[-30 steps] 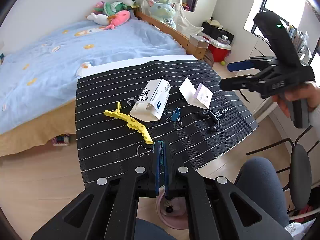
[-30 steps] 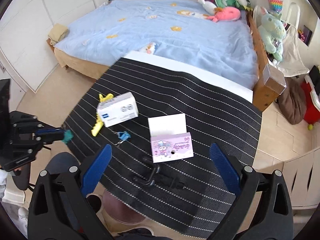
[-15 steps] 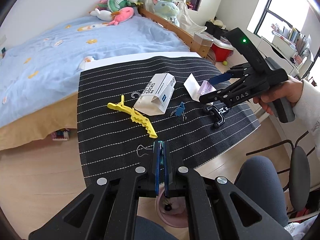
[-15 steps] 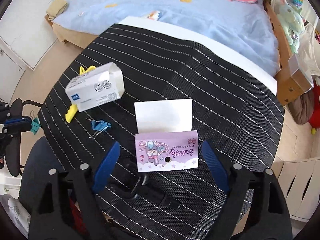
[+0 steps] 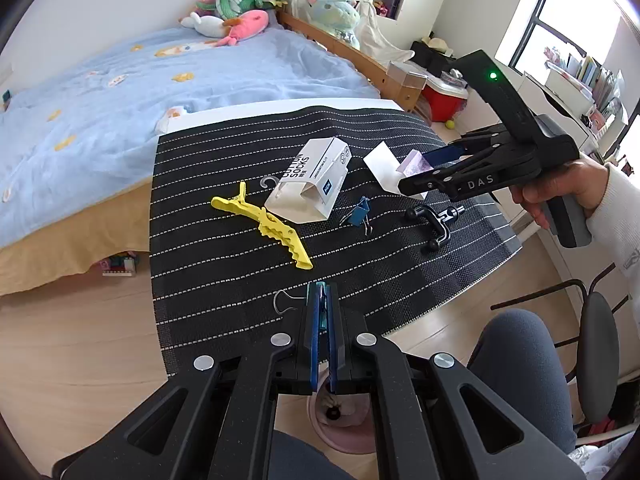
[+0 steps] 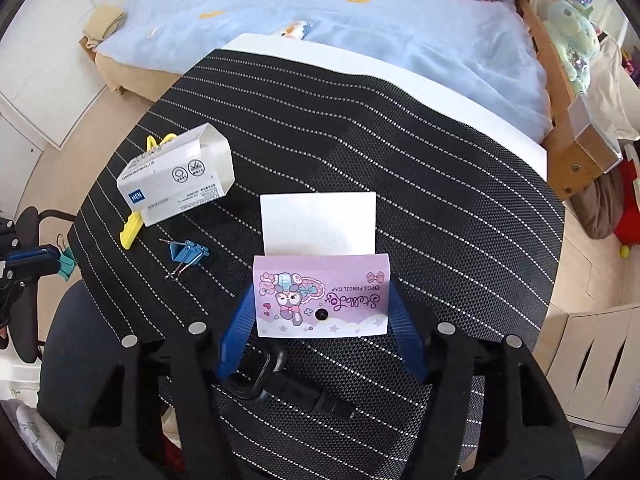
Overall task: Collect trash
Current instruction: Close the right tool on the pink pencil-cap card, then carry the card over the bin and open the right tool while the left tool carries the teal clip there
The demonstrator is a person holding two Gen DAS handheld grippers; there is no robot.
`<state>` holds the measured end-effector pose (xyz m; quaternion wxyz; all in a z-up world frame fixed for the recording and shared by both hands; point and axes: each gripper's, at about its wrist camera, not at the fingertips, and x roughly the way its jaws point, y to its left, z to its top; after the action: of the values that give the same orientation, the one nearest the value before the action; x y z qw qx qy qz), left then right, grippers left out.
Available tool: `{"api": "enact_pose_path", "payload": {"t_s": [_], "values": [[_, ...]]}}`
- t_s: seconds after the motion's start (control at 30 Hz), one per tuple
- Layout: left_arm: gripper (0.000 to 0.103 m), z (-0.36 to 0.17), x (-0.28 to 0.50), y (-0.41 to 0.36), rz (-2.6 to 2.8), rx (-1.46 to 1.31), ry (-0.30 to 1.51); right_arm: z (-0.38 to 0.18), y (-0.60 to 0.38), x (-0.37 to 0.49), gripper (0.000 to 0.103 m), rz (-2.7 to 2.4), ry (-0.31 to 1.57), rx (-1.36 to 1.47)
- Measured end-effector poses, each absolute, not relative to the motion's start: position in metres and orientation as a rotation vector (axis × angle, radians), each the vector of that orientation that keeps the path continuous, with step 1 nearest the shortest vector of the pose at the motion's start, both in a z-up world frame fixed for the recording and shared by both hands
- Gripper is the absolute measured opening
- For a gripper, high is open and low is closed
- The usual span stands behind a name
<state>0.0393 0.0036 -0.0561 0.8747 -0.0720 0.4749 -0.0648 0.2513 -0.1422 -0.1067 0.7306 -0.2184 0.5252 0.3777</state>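
Cardboard pencil-cap packaging (image 6: 322,296), lilac with a cartoon print and a white flap toward the bench's far edge, lies long-side across between the right gripper's (image 6: 322,320) closing jaws near the bench's near edge; left gripper's (image 5: 322,300) jaws clamp a teal binder clip (image 6: 67,263).

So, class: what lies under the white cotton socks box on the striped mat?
The yellow hair clip runs partly under the socks box, both ends showing. A clear hook peeks out; anything else beneath is hidden.
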Motion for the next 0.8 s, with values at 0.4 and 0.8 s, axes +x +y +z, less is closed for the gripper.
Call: {"api": "enact_pose_path", "payload": {"t_s": [0.4, 0.8], "values": [[0.003, -0.049, 0.036, -0.002, -0.147, -0.139, 0.979, -0.048, -0.171, 0.207, 0.063, 0.819, 1.011, -0.368], [0.003, -0.024, 0.012, -0.016, -0.167, -0.104, 0.92, -0.002, -0.203, 0.123, 0.063, 0.858, 0.877, -0.295]]}}
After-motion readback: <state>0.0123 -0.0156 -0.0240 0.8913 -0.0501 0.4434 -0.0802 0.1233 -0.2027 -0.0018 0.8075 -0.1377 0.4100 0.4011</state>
